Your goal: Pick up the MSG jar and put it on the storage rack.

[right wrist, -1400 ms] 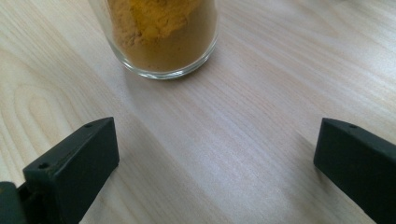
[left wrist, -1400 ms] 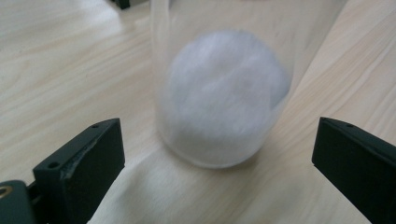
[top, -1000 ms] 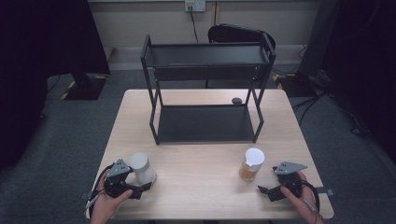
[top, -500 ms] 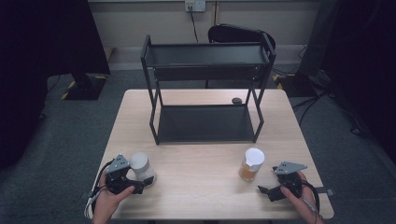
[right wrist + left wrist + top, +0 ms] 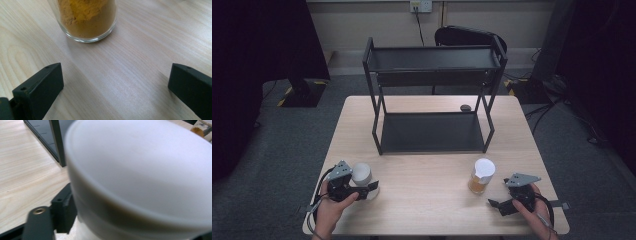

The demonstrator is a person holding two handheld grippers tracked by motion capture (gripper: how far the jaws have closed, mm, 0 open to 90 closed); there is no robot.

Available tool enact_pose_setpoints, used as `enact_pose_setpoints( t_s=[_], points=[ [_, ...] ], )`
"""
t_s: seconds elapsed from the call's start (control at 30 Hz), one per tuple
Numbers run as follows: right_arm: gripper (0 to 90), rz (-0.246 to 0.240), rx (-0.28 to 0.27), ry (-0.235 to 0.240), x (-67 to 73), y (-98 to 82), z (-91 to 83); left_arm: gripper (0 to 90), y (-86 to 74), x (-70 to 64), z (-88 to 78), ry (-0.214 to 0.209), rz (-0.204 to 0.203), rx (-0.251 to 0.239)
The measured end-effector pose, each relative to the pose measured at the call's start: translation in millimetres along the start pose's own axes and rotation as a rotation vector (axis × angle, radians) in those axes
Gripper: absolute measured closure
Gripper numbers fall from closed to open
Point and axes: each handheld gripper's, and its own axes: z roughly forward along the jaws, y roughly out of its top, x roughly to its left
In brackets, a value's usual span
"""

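Note:
A white-lidded jar (image 5: 361, 173) stands near the table's front left corner. My left gripper (image 5: 362, 187) has just been closing around it, and its jaws now hold the jar low on its body. In the left gripper view the jar (image 5: 140, 177) looms close and blurred, with the left pad (image 5: 62, 212) against its side. A glass jar of orange-brown powder (image 5: 481, 176) with a white lid stands at the front right. My right gripper (image 5: 498, 203) rests open on the table just right of it. That jar's base (image 5: 86, 20) sits ahead of the wide-apart jaws.
A black two-tier metal shelf (image 5: 432, 65) stands at the back middle of the wooden table (image 5: 427, 200), both tiers bare. A small dark object (image 5: 465, 107) lies on the table beside the shelf's right rear leg. A black chair is behind the table.
The left gripper's jaws have closed in on the white-lidded jar, which stood between open jaws before. The right gripper and the powder jar have not moved.

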Motion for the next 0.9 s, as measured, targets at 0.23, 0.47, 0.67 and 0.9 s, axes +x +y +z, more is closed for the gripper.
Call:
enact_pose_setpoints(
  t_s=[0.23, 0.47, 0.67, 0.9],
  points=[
    [0.0, 0.0, 0.0, 0.0, 0.0, 0.0, 0.0, 32.3, 8.1, -4.5, -1.2, 0.023, 0.048, 0.023],
    [0.0, 0.0, 0.0, 0.0, 0.0, 0.0, 0.0, 33.8, 18.2, -3.3, 1.4, 0.027, 0.025, 0.043],
    [0.0, 0.0, 0.0, 0.0, 0.0, 0.0, 0.0, 34.2, 28.4, -2.0, 6.8, 0.002, 0.026, 0.046],
    [0.0, 0.0, 0.0, 0.0, -0.1, 0.0, 0.0, 34.3, 47.1, -3.8, 16.1, -0.026, 0.049, 0.064]
  ],
)
